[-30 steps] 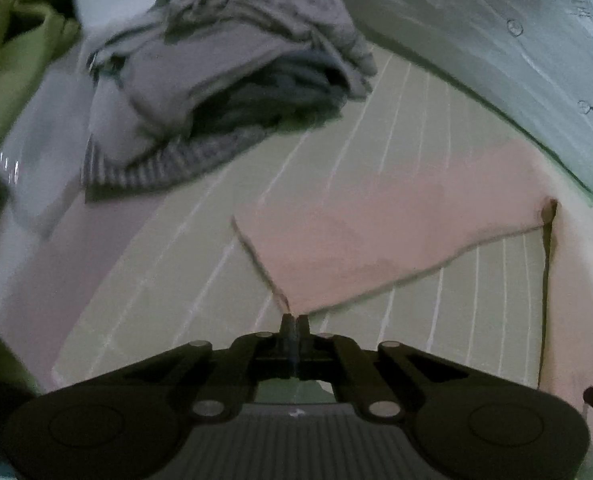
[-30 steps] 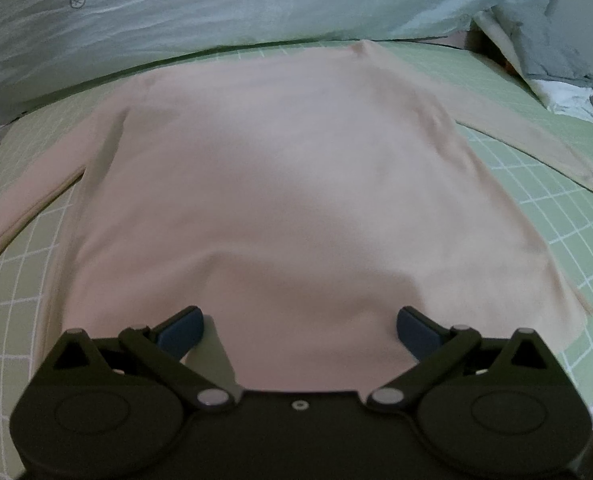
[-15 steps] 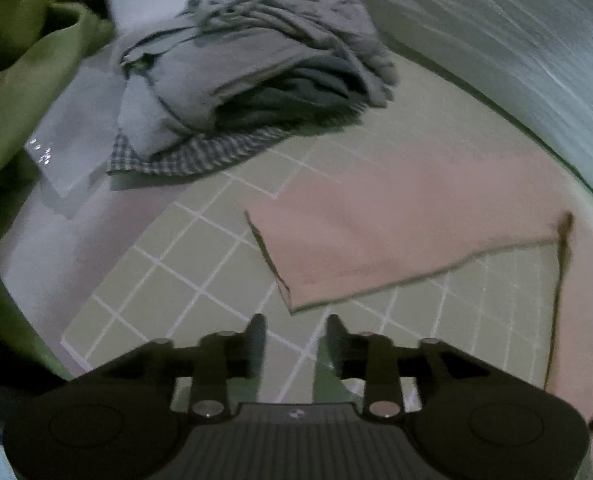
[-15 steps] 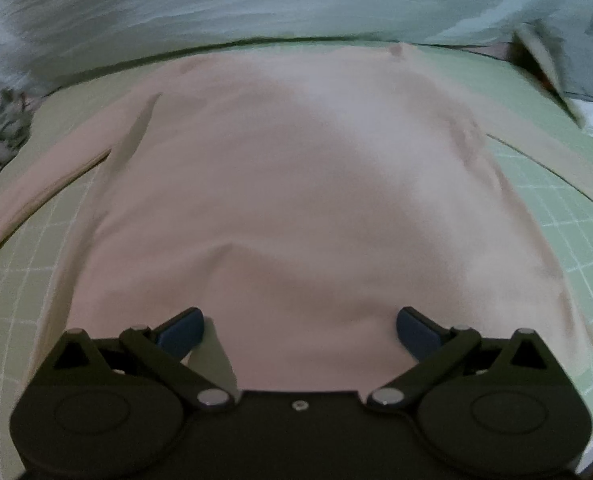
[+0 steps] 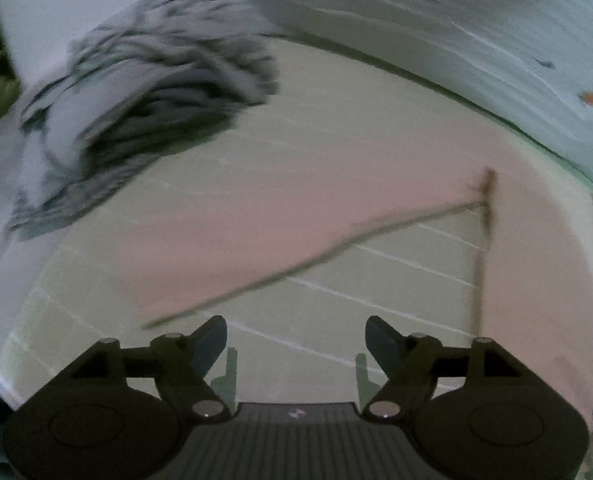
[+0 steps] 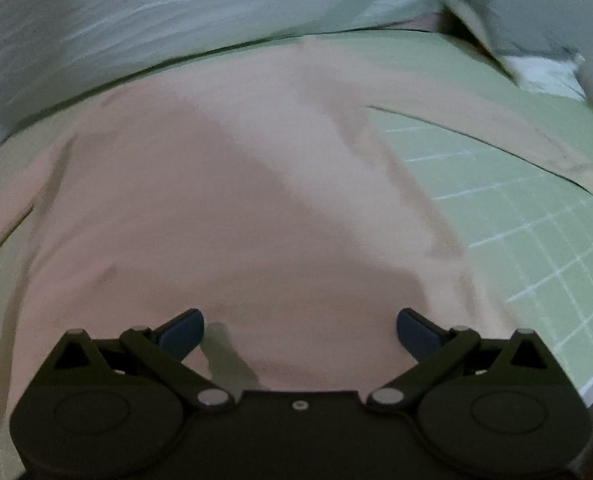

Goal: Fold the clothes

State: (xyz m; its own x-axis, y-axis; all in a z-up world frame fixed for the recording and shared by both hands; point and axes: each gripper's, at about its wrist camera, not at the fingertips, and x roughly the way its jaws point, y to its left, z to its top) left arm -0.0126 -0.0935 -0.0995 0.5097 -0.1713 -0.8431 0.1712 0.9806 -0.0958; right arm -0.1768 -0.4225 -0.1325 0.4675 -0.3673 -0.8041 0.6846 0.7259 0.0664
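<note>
Pink top (image 6: 256, 200) lay flat on the green checked bed sheet (image 6: 516, 208). Left claw (image 5: 296, 340) was opening, empty, near the top's left sleeve (image 5: 256, 216). Right claw (image 6: 300, 330) hung wide open and empty over the top's bottom edge. Gray clothes pile (image 5: 136, 120) sat beyond the sleeve.

Motion blur smears the grey clothes pile (image 5: 136, 120) at far left; its separate garments cannot be told. The pink top's right sleeve (image 6: 536, 140) runs off the right edge, cuff unseen.
</note>
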